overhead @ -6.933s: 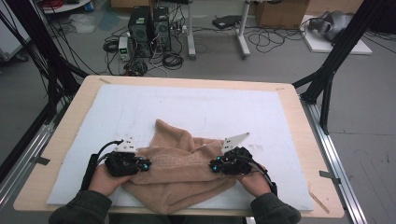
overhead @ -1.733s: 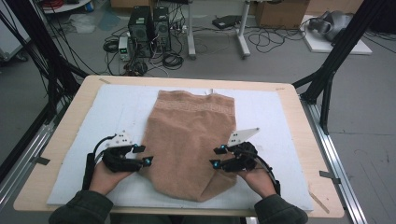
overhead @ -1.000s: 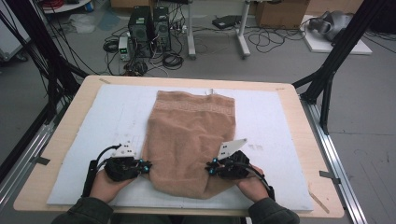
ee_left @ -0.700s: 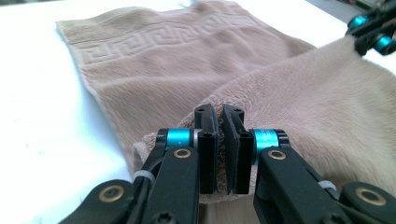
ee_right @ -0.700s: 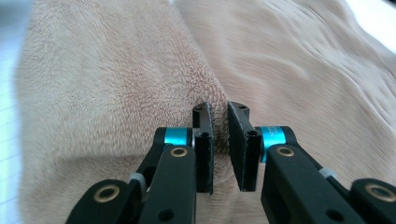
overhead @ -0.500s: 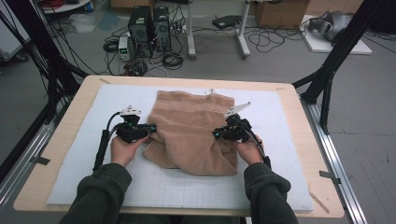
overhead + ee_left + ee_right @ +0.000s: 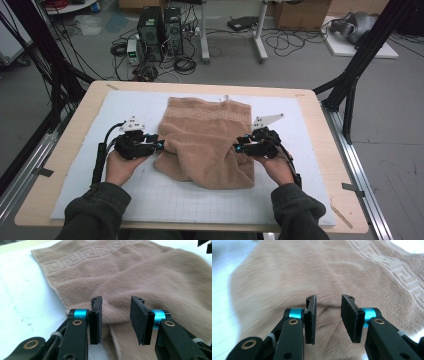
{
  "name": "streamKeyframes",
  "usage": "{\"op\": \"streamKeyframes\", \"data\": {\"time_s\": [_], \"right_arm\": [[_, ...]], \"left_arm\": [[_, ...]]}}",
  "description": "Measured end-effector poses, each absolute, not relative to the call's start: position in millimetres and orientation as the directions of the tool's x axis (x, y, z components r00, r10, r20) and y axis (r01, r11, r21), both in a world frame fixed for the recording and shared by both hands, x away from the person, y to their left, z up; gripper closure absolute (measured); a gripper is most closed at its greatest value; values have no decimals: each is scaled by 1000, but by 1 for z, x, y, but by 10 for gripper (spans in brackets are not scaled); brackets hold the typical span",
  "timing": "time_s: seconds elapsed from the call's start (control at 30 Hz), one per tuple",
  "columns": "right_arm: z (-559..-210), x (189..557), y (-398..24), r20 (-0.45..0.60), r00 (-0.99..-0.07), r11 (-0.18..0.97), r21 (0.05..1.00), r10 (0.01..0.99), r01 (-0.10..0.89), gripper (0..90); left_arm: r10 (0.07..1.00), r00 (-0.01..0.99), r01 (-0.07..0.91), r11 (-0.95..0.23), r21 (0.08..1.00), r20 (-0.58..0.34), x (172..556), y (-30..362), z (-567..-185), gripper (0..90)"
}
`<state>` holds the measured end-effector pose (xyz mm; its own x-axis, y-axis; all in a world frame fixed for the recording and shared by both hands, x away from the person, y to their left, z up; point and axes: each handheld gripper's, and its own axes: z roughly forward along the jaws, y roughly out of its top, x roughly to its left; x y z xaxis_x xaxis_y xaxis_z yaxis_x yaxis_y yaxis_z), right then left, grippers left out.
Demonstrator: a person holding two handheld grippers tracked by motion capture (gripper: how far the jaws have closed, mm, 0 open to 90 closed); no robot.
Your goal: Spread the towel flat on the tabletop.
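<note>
Both pairs of jaws had just been opening and stood parted, with nothing pinched between them. The left gripper sat at the left edge of the tan towel, and in the left gripper view its pads framed loose pile without pressing on it. The right gripper sat at the towel's right edge; in the right gripper view its pads likewise stood clear of the cloth beyond them.

The towel lay in the middle of the white mat on the wooden table, with the near part folded up over itself in 2 layers. Its far end, marked by a woven key-pattern band, stayed flat near the mat's far edge. The near fold line ran crooked, lower on the right than on the left.

This looked like the release after a fold. To do it well, both grippers should have drawn straight out sideways and slightly upward, together, so the pads did not snag the pile and drag the top layer. Before the next fold, the uneven near edge probably needed squaring, with each gripper taking a corner at matching points.
</note>
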<state>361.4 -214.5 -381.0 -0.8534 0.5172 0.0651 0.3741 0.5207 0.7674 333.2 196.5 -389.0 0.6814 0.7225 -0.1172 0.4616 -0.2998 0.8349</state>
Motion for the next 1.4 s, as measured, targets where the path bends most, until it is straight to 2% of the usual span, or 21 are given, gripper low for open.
{"op": "streamKeyframes", "data": {"time_s": [0.1, 0.27, 0.37, 0.47, 0.53, 0.63, 0.7, 0.83, 1.3, 1.4], "right_arm": [[-382, 340, -215, 54, -887, 540, 776, 459, 326, 652], [-400, 318, -204, 57, -927, 598, 749, 371, 285, 620], [-412, 317, -199, 61, -933, 625, 726, 354, 285, 576], [-423, 321, -195, 79, -933, 645, 702, 352, 302, 565], [-429, 323, -190, 80, -935, 663, 684, 345, 303, 622], [-435, 322, -181, 68, -939, 681, 671, 336, 292, 799], [-433, 323, -178, 85, -939, 677, 672, 334, 301, 834], [-425, 321, -183, 90, -936, 653, 693, 341, 305, 847], [-360, 309, -201, 14, -936, 556, 801, 352, 222, 854], [-353, 315, -206, -16, -926, 566, 795, 378, 217, 855]], "left_arm": [[688, 718, 451, -343, 824, -106, 318, 196, -397, 637], [623, 769, 485, -423, 766, -143, 311, 187, -422, 648], [606, 787, 485, -492, 723, -115, 314, 179, -434, 612], [602, 792, 474, -503, 723, -101, 316, 174, -437, 598], [601, 795, 465, -512, 722, -86, 316, 173, -438, 662], [602, 795, 460, -520, 720, -74, 315, 171, -437, 815], [603, 795, 454, -524, 721, -61, 313, 171, -435, 852], [607, 793, 427, -488, 761, -56, 301, 179, -422, 863], [612, 791, 295, -386, 874, 3, 261, 204, -345, 868], [625, 779, 280, -411, 867, 44, 264, 204, -341, 868]]}}
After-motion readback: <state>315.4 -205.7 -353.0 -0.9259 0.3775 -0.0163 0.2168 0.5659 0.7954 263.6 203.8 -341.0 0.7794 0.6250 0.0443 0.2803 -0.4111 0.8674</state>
